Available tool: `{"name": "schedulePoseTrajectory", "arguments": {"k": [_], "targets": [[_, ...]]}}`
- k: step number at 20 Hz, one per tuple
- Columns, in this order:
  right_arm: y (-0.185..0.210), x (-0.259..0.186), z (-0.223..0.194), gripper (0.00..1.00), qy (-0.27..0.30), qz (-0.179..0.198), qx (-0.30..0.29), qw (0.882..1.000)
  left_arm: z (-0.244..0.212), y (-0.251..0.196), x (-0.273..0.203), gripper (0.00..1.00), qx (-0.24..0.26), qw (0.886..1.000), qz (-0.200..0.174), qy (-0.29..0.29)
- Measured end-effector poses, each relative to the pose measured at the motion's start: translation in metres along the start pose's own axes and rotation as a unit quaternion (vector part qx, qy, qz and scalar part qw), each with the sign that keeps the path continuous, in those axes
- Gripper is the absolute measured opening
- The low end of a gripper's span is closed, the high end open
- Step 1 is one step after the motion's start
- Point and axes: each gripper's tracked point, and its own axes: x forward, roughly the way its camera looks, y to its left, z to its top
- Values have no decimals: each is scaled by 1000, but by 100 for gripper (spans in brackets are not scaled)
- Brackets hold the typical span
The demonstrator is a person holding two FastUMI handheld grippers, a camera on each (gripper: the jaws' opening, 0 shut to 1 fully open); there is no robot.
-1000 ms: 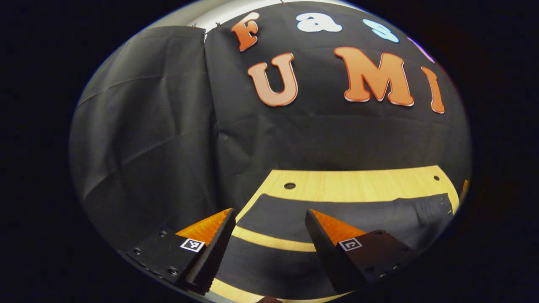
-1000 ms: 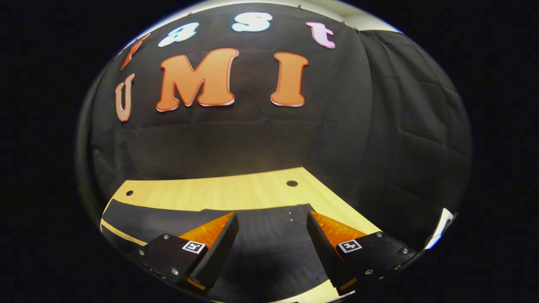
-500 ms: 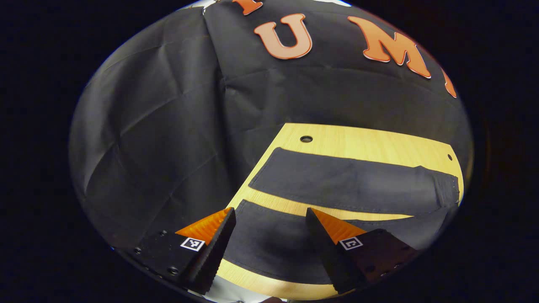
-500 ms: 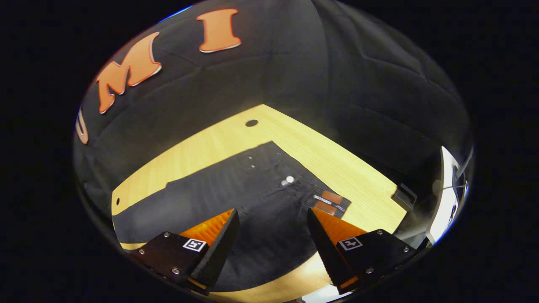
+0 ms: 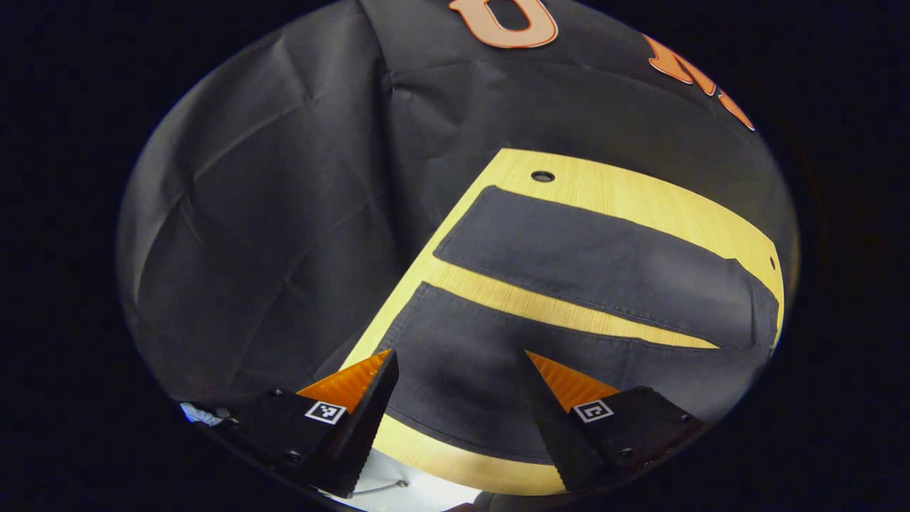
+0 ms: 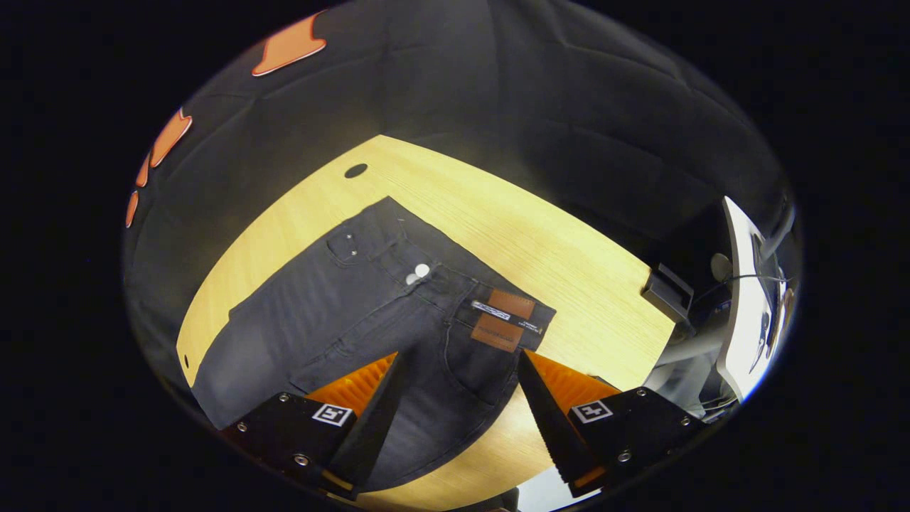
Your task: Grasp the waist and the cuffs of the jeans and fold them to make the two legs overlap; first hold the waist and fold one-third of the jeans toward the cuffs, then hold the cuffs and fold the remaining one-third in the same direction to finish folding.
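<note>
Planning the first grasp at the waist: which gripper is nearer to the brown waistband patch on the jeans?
Right. The right gripper hangs open above the jeans, just short of the brown patch. The left gripper is open over the near leg's cuff end.

Bare table lies beyond the jeans; booth wall hems the far edge

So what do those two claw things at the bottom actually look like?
Each is a two-finger gripper: left gripper, right gripper. The fingers are wedge-shaped, tapering to points, with ridged, saw-toothed inner faces. Each finger sits on a black block with screws and a small square black-and-white marker.
</note>
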Motion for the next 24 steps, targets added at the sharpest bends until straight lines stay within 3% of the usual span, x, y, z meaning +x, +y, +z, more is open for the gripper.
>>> {"name": "schedulePoseTrajectory", "arguments": {"k": [5, 12, 17, 24], "targets": [[-21, 17, -5, 96, 43, -14, 33, 998, -32, 14, 29, 99, -69, 994, -13, 88], [-38, 40, -17, 96, 93, -30, 60, 993, -91, 26, 59, 100, -179, 963, -27, 202], [-31, 47, -24, 96, 120, -34, 63, 990, -105, 33, 64, 100, -223, 943, -24, 246], [-30, 59, -27, 96, 139, -45, 54, 988, -102, 70, 88, 100, -267, 921, 10, 284]]}}
